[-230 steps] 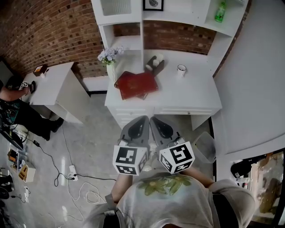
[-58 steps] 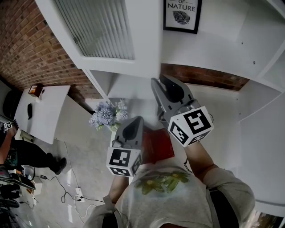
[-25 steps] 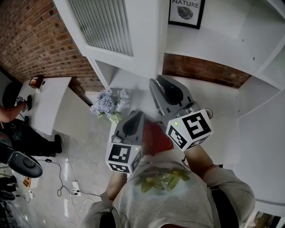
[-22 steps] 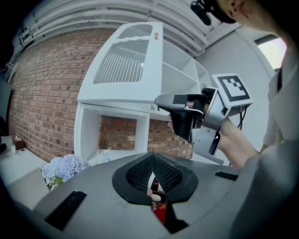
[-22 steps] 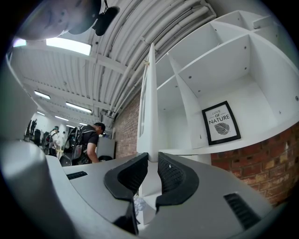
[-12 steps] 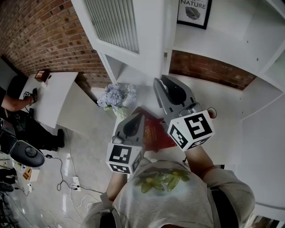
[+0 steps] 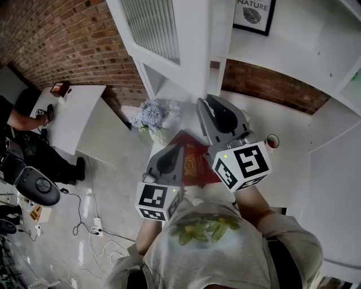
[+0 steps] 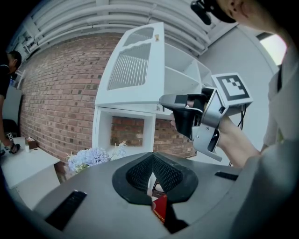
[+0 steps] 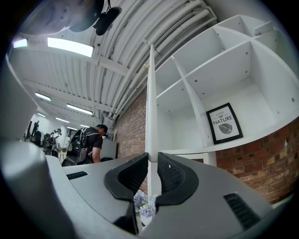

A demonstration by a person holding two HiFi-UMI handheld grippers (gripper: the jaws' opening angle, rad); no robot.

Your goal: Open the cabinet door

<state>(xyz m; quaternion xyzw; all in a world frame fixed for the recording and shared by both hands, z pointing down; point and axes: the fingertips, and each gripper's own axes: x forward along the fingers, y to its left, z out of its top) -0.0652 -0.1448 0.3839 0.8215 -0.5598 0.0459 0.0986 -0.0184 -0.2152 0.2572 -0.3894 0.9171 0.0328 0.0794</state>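
The white shelf unit [image 7: 293, 62] was seen with its upper left compartment laid open, a framed print [image 7: 254, 16] standing on the shelf beside it. The cabinet door [image 7: 169, 45], with its ribbed glass panel, was found swung well out from the unit toward the brick wall, farther than in the pictures of a second and half a second before, and a long way from the shut position in which it had been seen at the start. In the right gripper view it was presented edge-on, as a thin white upright. The right gripper [image 9: 150, 161] was clamped on that free edge, which was pinched between the ribbed pads, and its jaws had just been drawn a little closer on it. The left gripper [image 8: 152, 158] was held lower, over the desk, its jaws brought together with nothing between them; only the red book [image 7: 192, 163] on the desk was glimpsed beneath them. The flowers [image 7: 155, 115] under the door were not touched by either gripper. From this the task was judged to be largely done: the door was open and under control, and only a little more swing, if a wider opening was wanted, and then a release were thought to remain
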